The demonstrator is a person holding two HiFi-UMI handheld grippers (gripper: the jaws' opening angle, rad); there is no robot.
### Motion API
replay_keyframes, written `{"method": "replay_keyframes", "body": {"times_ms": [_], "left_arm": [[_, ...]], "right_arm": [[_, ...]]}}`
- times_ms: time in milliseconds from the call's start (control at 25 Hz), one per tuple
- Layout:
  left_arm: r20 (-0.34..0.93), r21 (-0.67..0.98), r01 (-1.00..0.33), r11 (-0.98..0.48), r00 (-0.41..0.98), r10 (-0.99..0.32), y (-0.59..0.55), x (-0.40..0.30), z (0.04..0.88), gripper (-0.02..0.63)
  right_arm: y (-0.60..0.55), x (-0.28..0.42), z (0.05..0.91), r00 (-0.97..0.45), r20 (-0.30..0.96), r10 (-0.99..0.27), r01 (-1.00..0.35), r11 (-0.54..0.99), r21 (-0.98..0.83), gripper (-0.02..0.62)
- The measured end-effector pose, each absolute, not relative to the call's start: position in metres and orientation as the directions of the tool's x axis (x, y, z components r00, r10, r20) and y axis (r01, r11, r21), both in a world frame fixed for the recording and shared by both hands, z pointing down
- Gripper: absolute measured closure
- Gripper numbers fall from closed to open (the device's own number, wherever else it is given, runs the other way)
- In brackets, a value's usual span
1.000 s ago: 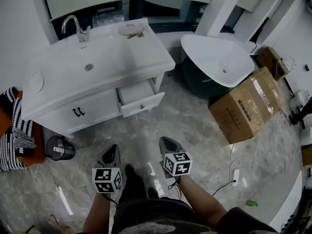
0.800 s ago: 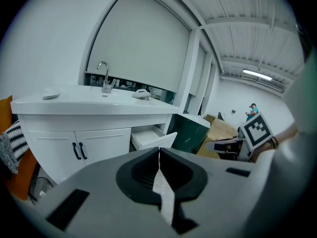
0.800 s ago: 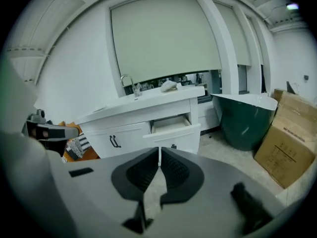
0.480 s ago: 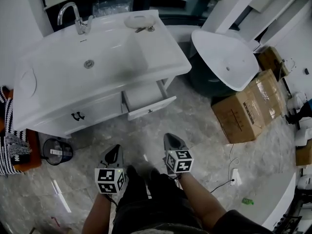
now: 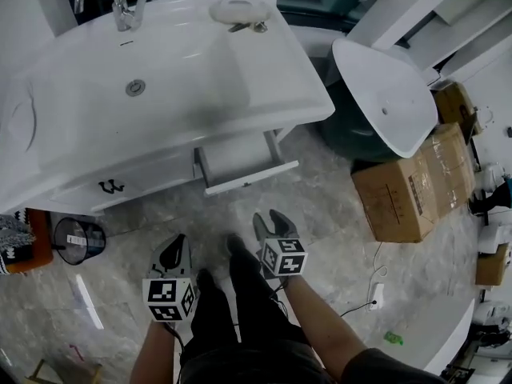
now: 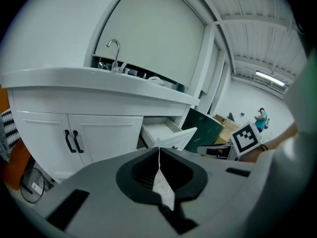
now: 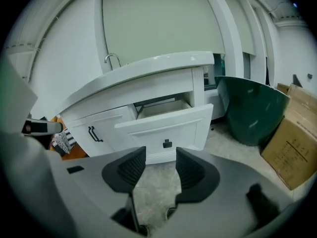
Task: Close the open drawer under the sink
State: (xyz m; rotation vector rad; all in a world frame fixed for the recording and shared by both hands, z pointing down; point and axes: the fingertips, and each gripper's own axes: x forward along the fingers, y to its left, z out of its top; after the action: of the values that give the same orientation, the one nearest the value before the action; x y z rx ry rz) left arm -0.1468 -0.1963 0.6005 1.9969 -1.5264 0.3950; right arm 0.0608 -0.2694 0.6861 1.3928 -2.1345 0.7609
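A dark bin [image 5: 76,239] stands at far left beside the white sink cabinet [image 5: 160,78]. The left gripper [image 5: 174,252] hovers over the marble floor [image 5: 328,194], jaws pressed together on nothing. The drawer [image 5: 244,162] sticks out open at the cabinet's right end, well apart from both grippers. The right gripper [image 5: 269,220] points toward its front, jaws just opened wide with nothing between them. A cardboard box [image 5: 412,186] sits at right

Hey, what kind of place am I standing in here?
Probably a bathroom-fixture showroom or storeroom rather than a finished bathroom: a white vanity sink with a faucet, a second basin, dark green outside, standing beside it, and taped cardboard boxes on the floor.
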Motion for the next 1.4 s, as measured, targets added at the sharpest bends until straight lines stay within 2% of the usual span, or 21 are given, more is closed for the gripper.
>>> {"method": "replay_keyframes", "body": {"times_ms": [600,840,1400], "left_arm": [[0.637,0.258,-0.963,-0.076,0.229,-0.737,-0.239,-0.138,0.681,0.591],[0.663,0.261,-0.965,-0.031,0.202,-0.721,-0.244,-0.136,0.696,0.591],[0.667,0.256,-0.967,-0.005,0.180,-0.723,-0.263,-0.142,0.698,0.591]], "right_arm": [[-0.355,0.037,0.783,-0.424,0.673,-0.606,-0.884,0.438,-0.163,0.411],[-0.372,0.022,0.791,-0.449,0.669,-0.592,-0.858,0.494,-0.140,0.449],[-0.423,-0.001,0.787,-0.458,0.642,-0.615,-0.866,0.471,-0.167,0.449]]}}
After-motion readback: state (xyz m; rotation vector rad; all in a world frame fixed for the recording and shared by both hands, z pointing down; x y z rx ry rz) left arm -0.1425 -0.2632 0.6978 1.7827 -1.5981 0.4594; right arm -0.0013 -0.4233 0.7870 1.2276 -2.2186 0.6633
